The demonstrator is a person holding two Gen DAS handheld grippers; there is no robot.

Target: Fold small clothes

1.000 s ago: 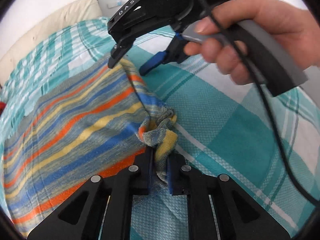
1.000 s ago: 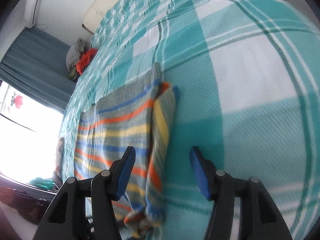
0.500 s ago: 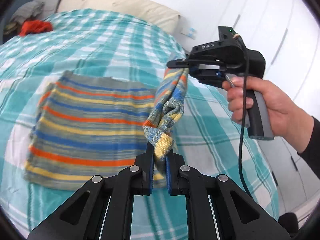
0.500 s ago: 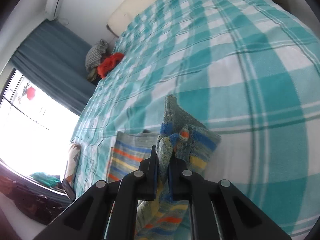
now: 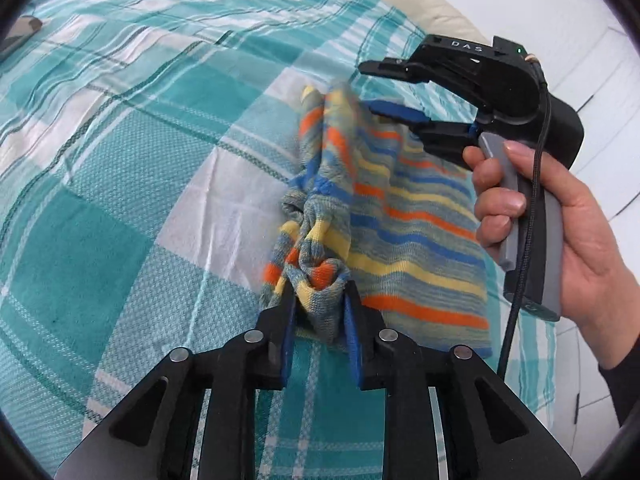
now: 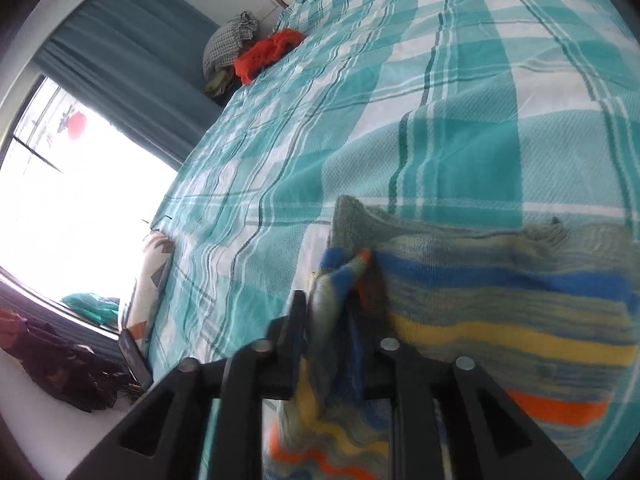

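Both grippers are letting go: the left gripper (image 5: 320,300) jaws are opening with a bunched corner of the striped knit garment (image 5: 400,216) between them, the right gripper (image 5: 394,88) at 1 o'clock likewise opening. The garment lies folded on the plaid bed (image 5: 160,160). A clean release probably means drawing both straight back so the fold stays aligned.
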